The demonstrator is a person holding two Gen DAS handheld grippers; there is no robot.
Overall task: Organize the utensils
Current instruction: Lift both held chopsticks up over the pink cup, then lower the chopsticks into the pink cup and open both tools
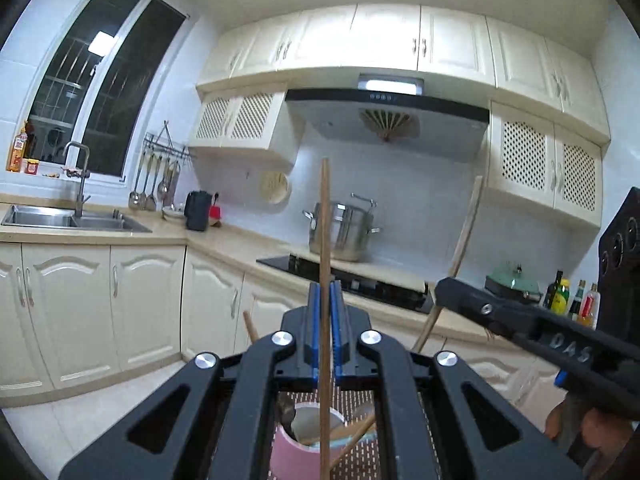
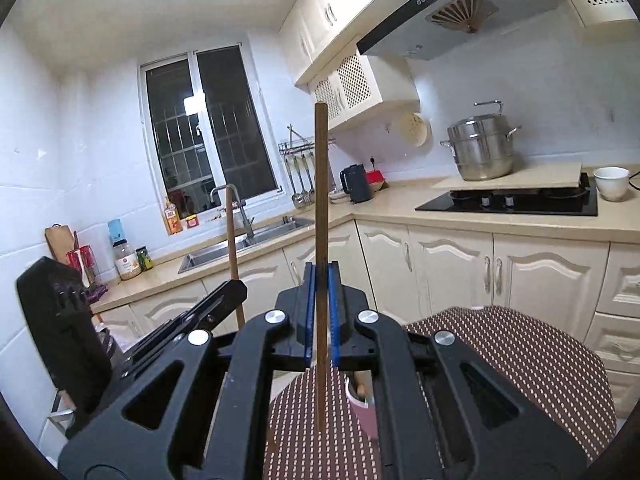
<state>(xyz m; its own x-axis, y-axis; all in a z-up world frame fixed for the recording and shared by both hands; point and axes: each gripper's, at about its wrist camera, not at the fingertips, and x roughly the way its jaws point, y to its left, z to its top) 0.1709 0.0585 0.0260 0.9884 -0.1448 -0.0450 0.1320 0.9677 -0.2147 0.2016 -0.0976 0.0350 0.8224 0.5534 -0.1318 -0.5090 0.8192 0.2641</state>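
Note:
My left gripper is shut on a wooden chopstick that stands upright, its lower end reaching down into a pink cup below. The cup holds several wooden utensils. My right gripper is shut on a second, darker chopstick, also upright, its lower end above a brown dotted mat. The pink cup shows partly behind the right gripper's body. The right gripper also shows in the left wrist view with its chopstick; the left one shows in the right wrist view.
The mat covers a round table. Behind stand cream cabinets, a sink, a black hob with a steel pot, a white bowl, and bottles on the counter.

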